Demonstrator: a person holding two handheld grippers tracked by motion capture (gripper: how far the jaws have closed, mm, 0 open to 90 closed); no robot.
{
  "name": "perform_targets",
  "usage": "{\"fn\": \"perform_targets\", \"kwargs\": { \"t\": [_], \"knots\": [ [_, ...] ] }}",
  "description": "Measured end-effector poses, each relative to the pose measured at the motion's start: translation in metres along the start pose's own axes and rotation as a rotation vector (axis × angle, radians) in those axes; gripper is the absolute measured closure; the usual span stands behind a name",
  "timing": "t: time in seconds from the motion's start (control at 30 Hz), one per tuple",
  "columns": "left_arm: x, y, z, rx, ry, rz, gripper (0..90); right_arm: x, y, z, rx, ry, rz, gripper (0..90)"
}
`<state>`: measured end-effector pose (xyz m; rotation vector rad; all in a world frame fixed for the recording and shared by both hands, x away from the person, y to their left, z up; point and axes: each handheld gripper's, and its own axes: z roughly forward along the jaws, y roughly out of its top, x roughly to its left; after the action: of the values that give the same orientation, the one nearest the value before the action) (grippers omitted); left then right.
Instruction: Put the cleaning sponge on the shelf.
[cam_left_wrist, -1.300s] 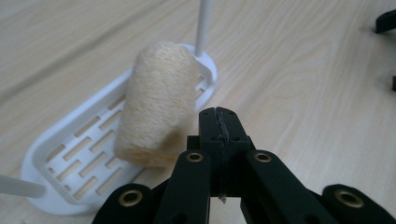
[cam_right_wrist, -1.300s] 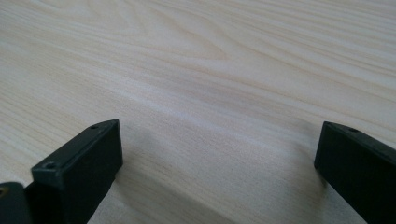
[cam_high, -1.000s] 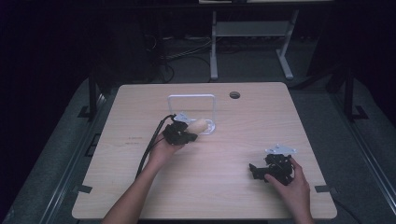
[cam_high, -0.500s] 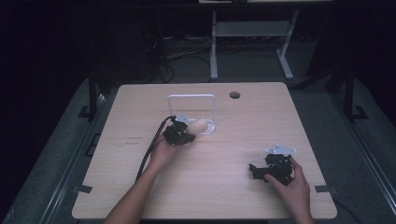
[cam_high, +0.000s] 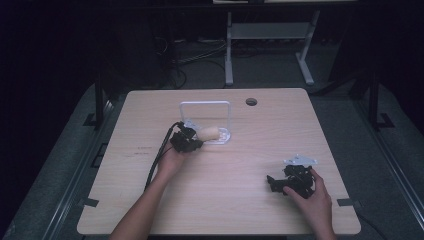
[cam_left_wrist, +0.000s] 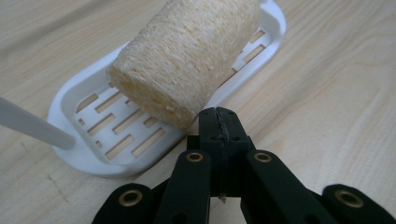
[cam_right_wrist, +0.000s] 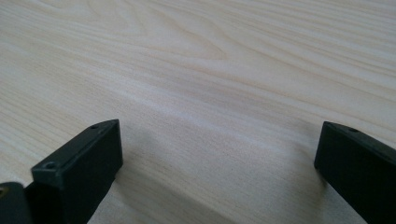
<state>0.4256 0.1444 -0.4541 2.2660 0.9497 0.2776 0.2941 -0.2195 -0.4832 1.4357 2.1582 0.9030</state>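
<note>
A pale loofah roll (cam_high: 209, 133) (cam_left_wrist: 187, 56) lies on a white slotted dish (cam_high: 223, 138) (cam_left_wrist: 93, 140) near the table's middle. A white arched frame (cam_high: 205, 103) rises over the dish. My left gripper (cam_high: 197, 143) (cam_left_wrist: 218, 122) is shut with nothing in it. Its tip sits just in front of the roll's near end, at the dish's rim. My right gripper (cam_high: 274, 184) (cam_right_wrist: 217, 140) rests low over bare wood at the front right. It is open wide, with nothing between its jaws.
The wooden table (cam_high: 240, 210) has a round cable hole (cam_high: 251, 101) at the back. A black cable (cam_high: 157, 160) trails from the left gripper toward the front edge. A metal stand (cam_high: 270, 40) is on the floor behind the table.
</note>
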Motion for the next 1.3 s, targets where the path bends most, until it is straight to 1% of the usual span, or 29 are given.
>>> {"fn": "perform_targets", "kwargs": {
  "t": [0.03,0.1,0.13,0.27,0.37,0.4,0.5,0.63,0.67,0.8,0.9,1.17,1.2,1.3],
  "knots": [
    [0.001,0.000,0.000,0.003,0.005,0.003,90.0,0.000,0.000,0.000,0.000,0.000,0.001,0.6],
    [0.002,0.000,0.000,-0.002,0.006,-0.006,90.0,0.000,0.000,0.000,0.000,0.000,0.001,0.6],
    [0.003,0.000,0.001,-0.003,0.008,-0.004,90.0,0.000,0.000,0.000,-0.001,0.000,0.000,0.6],
    [0.005,-0.001,0.001,0.009,0.034,0.001,90.0,0.000,0.000,0.000,0.000,0.000,0.000,0.6],
    [0.007,-0.001,0.002,0.005,0.035,-0.006,90.0,0.000,0.000,0.000,-0.001,0.000,0.000,0.6],
    [0.007,-0.002,0.002,0.011,0.033,-0.008,90.0,0.000,0.000,0.000,0.000,0.000,0.000,0.6],
    [0.007,-0.001,0.002,0.006,0.032,-0.006,90.0,0.000,0.000,0.000,0.000,0.000,0.000,0.6],
    [0.005,-0.002,0.001,0.002,0.016,-0.005,90.0,0.000,0.000,0.000,0.000,0.000,0.001,0.6],
    [0.003,-0.002,0.000,-0.003,0.014,-0.015,90.0,0.000,0.000,0.000,0.000,0.000,0.001,0.6],
    [0.001,-0.003,-0.002,0.006,0.004,0.004,90.0,0.000,0.000,0.000,0.000,0.000,0.001,0.6],
    [0.001,-0.004,-0.003,0.005,0.001,0.004,90.0,0.000,0.000,0.000,0.000,0.000,0.001,0.6],
    [-0.003,-0.010,-0.014,-0.001,-0.023,-0.001,89.9,0.000,0.000,0.000,0.000,0.000,0.000,0.6],
    [-0.004,-0.012,-0.018,-0.005,-0.029,-0.005,89.9,0.000,0.000,0.000,0.000,0.000,0.000,0.6],
    [-0.005,-0.014,-0.022,-0.002,-0.032,-0.002,85.6,0.000,0.000,0.000,0.000,0.000,0.001,0.6]
  ]
}}
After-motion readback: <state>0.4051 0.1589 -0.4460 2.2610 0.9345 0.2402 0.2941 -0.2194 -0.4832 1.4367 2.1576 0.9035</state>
